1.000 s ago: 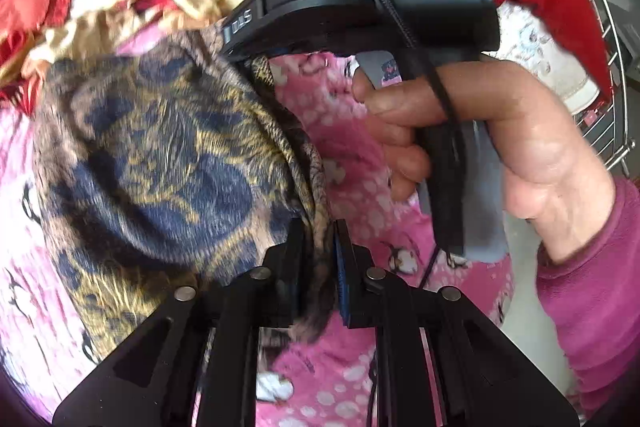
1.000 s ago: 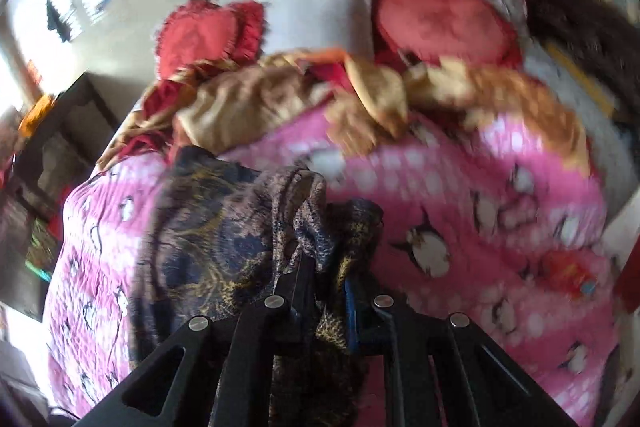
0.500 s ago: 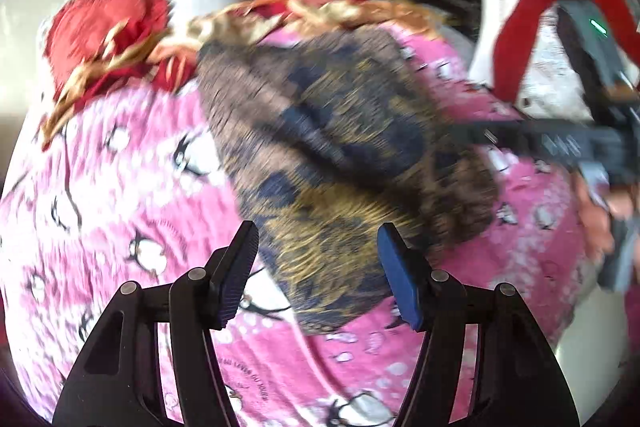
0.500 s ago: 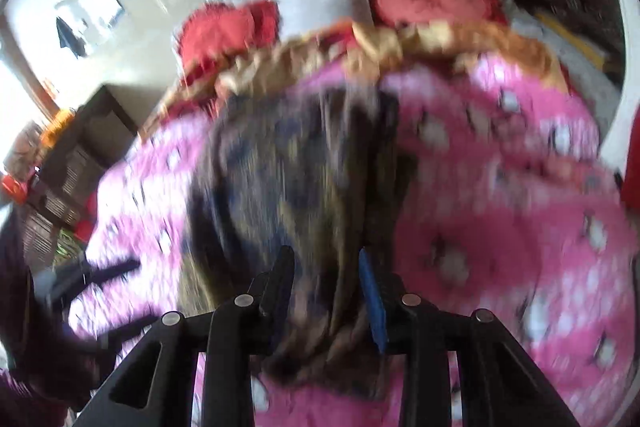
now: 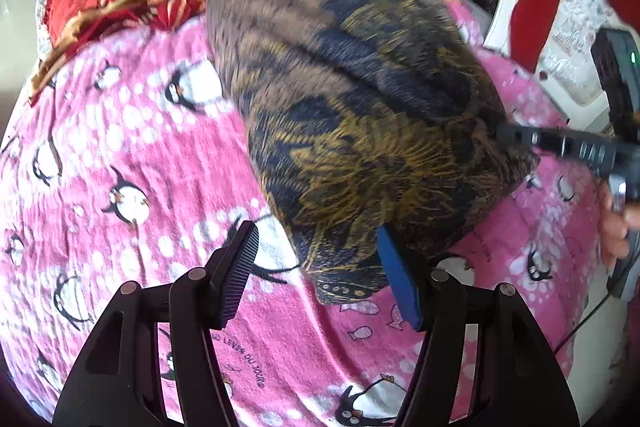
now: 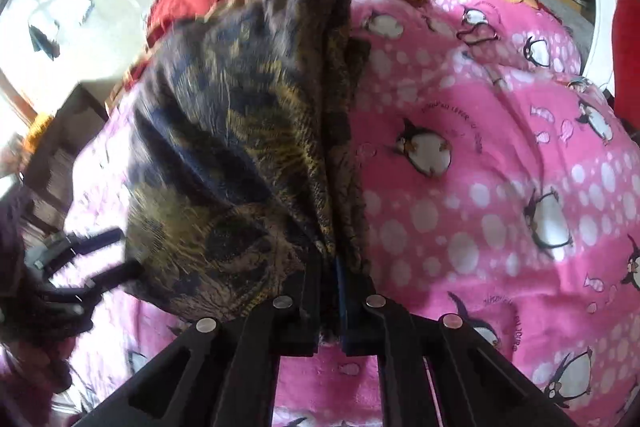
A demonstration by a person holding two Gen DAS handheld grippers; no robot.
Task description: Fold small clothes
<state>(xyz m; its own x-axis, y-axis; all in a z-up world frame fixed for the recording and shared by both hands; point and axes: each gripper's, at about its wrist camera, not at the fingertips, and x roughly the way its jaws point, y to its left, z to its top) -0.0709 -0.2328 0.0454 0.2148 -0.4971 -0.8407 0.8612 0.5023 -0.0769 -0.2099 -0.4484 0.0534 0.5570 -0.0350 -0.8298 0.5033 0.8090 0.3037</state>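
Left gripper [image 5: 316, 271]: jaws spread wide, nothing between them. Right gripper [image 6: 330, 279]: jaws pinched together on cloth, held level with the left.

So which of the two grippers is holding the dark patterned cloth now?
The right gripper: its fingers are shut on the dark blue and gold cloth. The left gripper stands open, gripping nothing.

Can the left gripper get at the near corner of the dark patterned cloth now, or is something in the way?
Probably yes. The left gripper is open, and the near corner of the dark patterned cloth hangs just ahead of its jaws with nothing between. The right gripper holds another edge, off to the side.
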